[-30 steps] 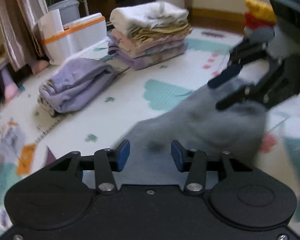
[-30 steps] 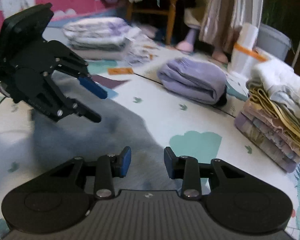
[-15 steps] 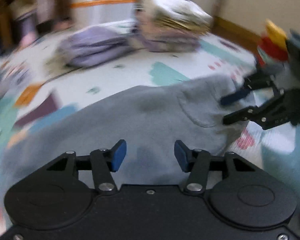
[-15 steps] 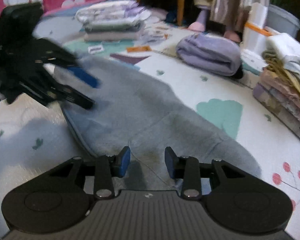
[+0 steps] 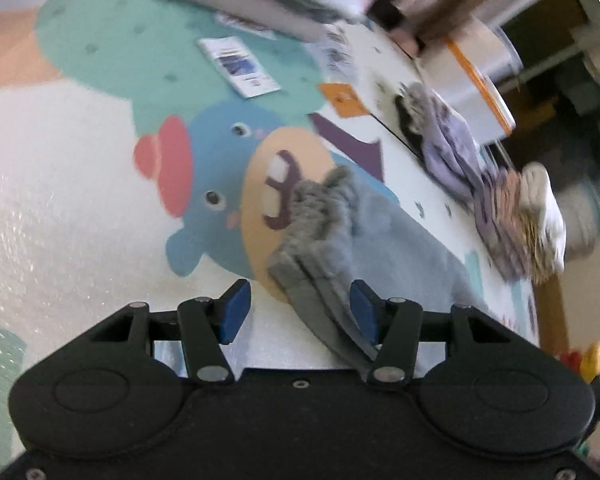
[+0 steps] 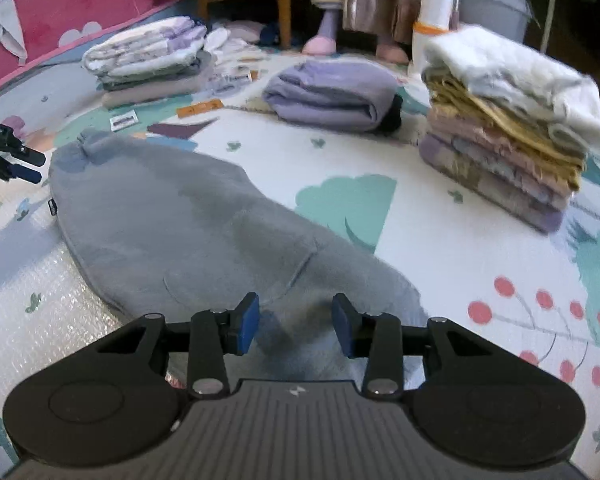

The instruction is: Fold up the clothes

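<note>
Grey garment (image 6: 188, 232) flat; right gripper (image 6: 296, 322) opening, left gripper (image 5: 298, 312) part-open, both empty; pinch 9-o'clock hem.

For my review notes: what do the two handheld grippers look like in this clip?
Both are matte black with two rounded housings, silver screws and linkage arms ending in blue pads. The left gripper has a smooth body, with a small green light at its edge. The right gripper has a ribbed grey top plate bearing a small white mark. No hands, sleeves or cables show.
</note>
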A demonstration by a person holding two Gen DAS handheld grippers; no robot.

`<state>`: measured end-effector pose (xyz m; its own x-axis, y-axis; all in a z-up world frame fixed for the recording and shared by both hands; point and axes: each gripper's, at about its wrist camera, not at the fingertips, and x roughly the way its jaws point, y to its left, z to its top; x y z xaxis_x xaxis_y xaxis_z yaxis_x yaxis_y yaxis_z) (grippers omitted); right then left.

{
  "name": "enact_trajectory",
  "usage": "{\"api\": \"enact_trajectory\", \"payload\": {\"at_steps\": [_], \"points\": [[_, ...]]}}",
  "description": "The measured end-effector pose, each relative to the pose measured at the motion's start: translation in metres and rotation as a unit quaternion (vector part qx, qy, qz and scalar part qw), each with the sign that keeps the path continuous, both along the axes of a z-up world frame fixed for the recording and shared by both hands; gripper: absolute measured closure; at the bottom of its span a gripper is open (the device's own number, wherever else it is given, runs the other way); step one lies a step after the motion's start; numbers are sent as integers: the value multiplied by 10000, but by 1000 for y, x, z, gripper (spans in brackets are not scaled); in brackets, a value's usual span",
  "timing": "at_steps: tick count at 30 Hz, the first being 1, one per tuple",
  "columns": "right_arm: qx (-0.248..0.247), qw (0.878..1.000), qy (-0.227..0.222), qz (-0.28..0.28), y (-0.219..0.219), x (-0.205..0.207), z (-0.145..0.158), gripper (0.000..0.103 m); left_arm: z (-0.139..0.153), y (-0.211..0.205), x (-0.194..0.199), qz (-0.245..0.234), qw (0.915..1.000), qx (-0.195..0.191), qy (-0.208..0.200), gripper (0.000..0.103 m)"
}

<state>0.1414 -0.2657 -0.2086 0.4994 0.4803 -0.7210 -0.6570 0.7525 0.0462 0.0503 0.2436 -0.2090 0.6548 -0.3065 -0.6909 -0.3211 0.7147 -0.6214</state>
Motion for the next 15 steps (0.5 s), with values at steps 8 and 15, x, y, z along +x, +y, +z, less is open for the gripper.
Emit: {"api": "enact_trajectory", "payload": {"at_steps": [8, 15], "points": [[215, 9990, 349, -160, -5, 9, -14, 55, -25, 8, 12, 292, 9971, -663, -234, 49], [457, 9974, 484, -291, -11, 12, -18, 54, -41, 12, 1, 937, 9825, -1564, -381, 49]]}}
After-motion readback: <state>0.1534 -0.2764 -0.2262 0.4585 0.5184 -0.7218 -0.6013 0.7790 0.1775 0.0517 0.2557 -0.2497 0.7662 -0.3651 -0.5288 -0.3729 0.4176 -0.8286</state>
